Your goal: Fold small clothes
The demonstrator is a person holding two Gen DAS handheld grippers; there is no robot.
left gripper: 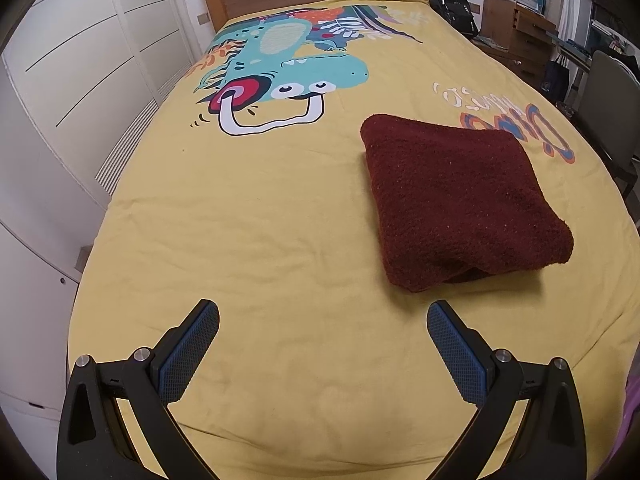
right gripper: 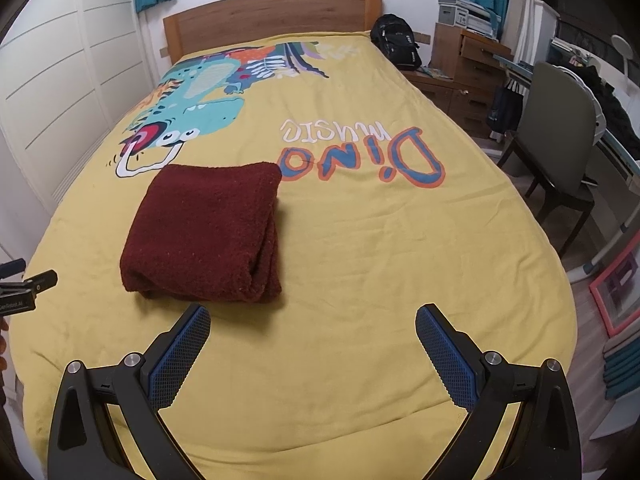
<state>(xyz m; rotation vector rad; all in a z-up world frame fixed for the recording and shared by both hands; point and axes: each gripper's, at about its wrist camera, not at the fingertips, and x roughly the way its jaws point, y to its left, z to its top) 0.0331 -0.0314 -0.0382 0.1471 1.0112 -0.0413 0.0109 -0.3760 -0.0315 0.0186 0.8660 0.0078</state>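
Observation:
A dark red fleecy garment (left gripper: 460,200) lies folded into a thick square on the yellow bedspread (left gripper: 260,220). It also shows in the right wrist view (right gripper: 204,232). My left gripper (left gripper: 322,316) is open and empty, held above the bed, near and to the left of the garment. My right gripper (right gripper: 312,320) is open and empty, held above the bed, just in front and to the right of the garment. The left gripper's tip shows at the left edge of the right wrist view (right gripper: 28,280).
The bedspread has a dinosaur print (right gripper: 188,116) and lettering (right gripper: 360,152). A wooden headboard (right gripper: 272,16) stands at the far end. White wardrobe doors (left gripper: 80,80) line the left. A grey chair (right gripper: 560,152), a desk and a black backpack (right gripper: 396,42) stand on the right.

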